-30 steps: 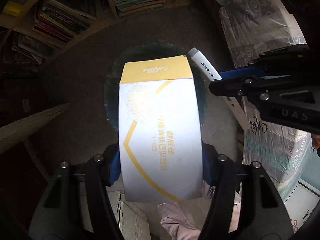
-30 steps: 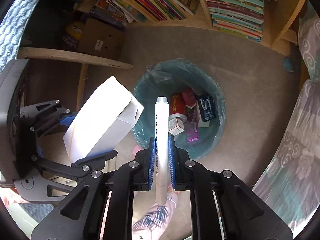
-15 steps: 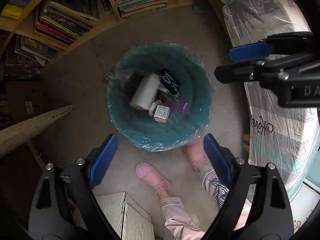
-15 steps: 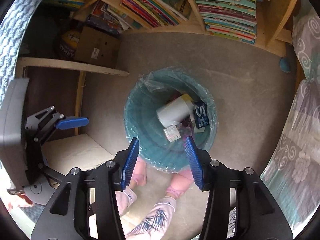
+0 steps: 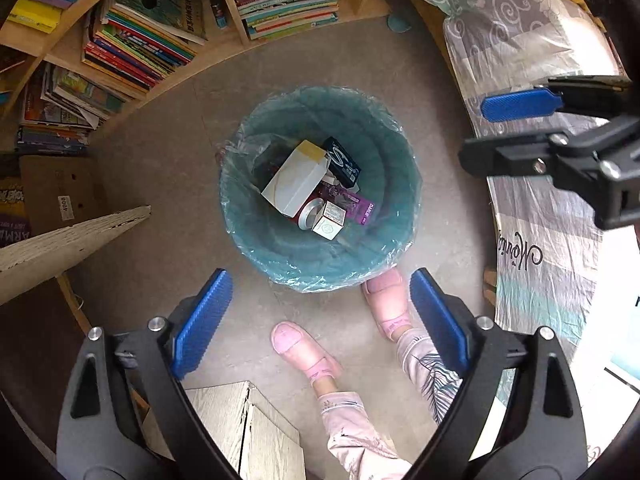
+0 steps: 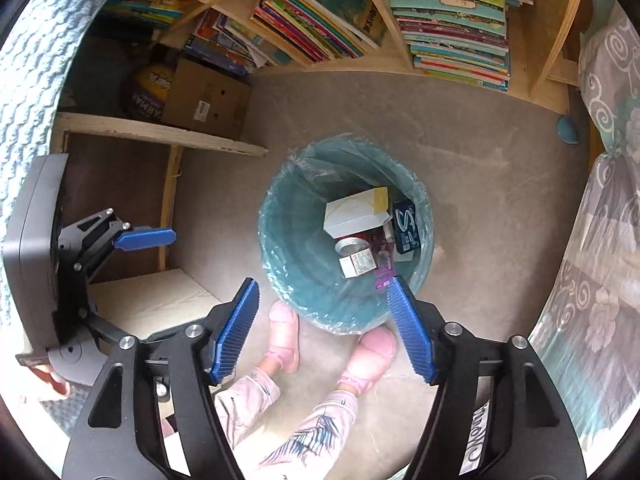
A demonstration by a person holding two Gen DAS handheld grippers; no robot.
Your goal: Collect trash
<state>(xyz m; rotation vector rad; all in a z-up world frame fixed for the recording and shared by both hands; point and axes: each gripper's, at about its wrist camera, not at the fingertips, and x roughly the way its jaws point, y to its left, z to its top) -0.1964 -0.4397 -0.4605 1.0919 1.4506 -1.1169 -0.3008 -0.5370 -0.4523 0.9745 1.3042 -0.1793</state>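
Both tongs, left point(image 5: 320, 320) and right point(image 6: 324, 328), just opening, empty, above bin point(image 5: 248, 216). Box point(image 5: 294, 184) inside bin: light, stiff cardboard; grip flat sides.

Bin point(image 5: 248, 216) ahead of the left gripper's fingers: teal plastic w/ thin glossy clear liner, crinkled at rim. Inside: matt white/yellow cardboard box point(image 5: 294, 184), shiny metal tin point(image 5: 310, 214), small paper carton point(image 5: 329, 224). Finger pads point(image 5: 202, 326): ribbed blue plastic on matt black plastic frames w/ metal screws. Floor point(image 5: 160, 152) smooth, dull grey. Shelves point(image 6: 564, 28) beyond the right fingers: bare pale wood. Slippers point(image 5: 300, 344) just below the pads: pink, soft matt.
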